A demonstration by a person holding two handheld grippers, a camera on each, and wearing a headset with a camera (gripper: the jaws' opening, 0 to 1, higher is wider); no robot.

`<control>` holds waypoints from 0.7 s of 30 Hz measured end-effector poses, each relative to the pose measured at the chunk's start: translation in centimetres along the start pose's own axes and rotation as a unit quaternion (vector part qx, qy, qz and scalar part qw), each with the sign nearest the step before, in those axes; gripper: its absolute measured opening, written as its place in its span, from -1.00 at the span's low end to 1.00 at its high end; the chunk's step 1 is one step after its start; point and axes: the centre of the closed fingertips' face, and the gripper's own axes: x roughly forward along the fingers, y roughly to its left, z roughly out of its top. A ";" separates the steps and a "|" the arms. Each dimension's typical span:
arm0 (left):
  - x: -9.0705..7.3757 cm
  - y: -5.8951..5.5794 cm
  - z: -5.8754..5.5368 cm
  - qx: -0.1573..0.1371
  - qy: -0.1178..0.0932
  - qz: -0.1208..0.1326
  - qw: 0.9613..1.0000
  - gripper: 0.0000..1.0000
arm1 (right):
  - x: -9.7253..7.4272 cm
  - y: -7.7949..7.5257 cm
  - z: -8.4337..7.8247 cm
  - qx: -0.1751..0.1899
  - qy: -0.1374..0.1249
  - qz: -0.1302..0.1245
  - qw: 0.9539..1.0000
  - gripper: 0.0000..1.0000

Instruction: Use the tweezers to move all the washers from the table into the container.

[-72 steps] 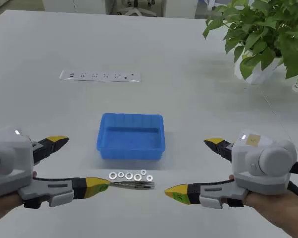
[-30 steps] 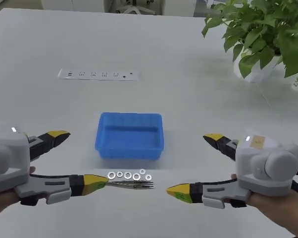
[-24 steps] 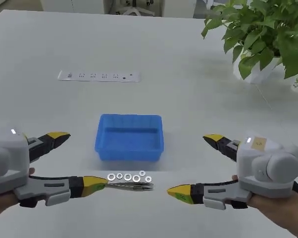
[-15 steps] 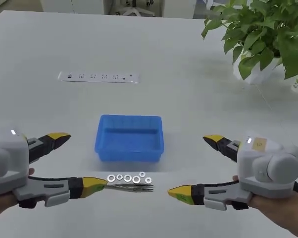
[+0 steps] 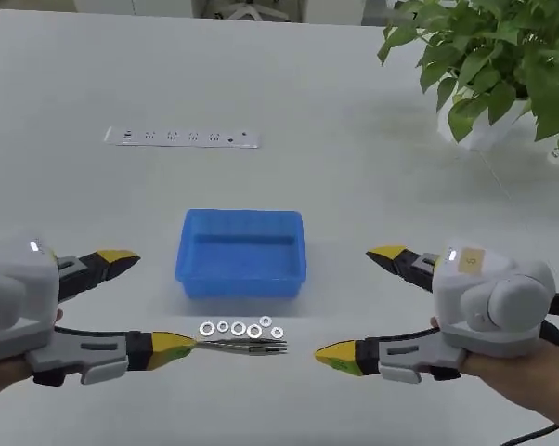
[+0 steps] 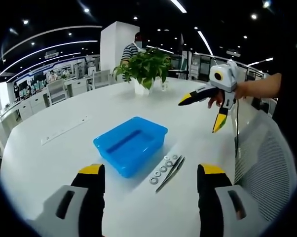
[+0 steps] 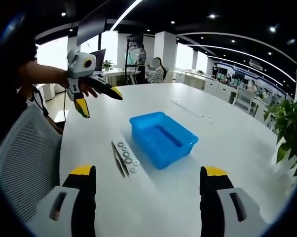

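Left gripper (image 5: 163, 299) and right gripper (image 5: 344, 301) have barely shifted, jaws wide open and empty (tweezers (image 5: 247, 345) still lying on the surface), washers (image 5: 242, 328) all unmoved.

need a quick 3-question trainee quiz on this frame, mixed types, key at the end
1. Fill in: the left gripper and the right gripper both have their jaws ___.
2. True or false: the blue container already holds some of the washers.
3. Where do the tweezers lie?
A) inside the container
B) on the table, alongside the row of washers
C) clamped in the right gripper

Key: 1 open, holding nothing; 2 false, the container is empty; 3 B.
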 end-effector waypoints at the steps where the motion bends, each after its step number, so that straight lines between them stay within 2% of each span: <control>1: 0.1 0.0 -0.1 0.001 0.002 -0.002 1.000 0.61 | 0.1 0.0 -0.1 -0.002 0.002 0.002 1.000 0.73; 11: 1.1 -0.6 -1.7 0.029 0.036 -0.032 0.998 0.34 | 1.5 1.1 -1.2 -0.035 0.032 0.043 0.998 0.36; 21: 2.3 -0.7 -3.0 0.057 0.064 -0.059 0.995 0.04 | 3.1 2.3 -1.8 -0.073 0.050 0.088 0.992 0.03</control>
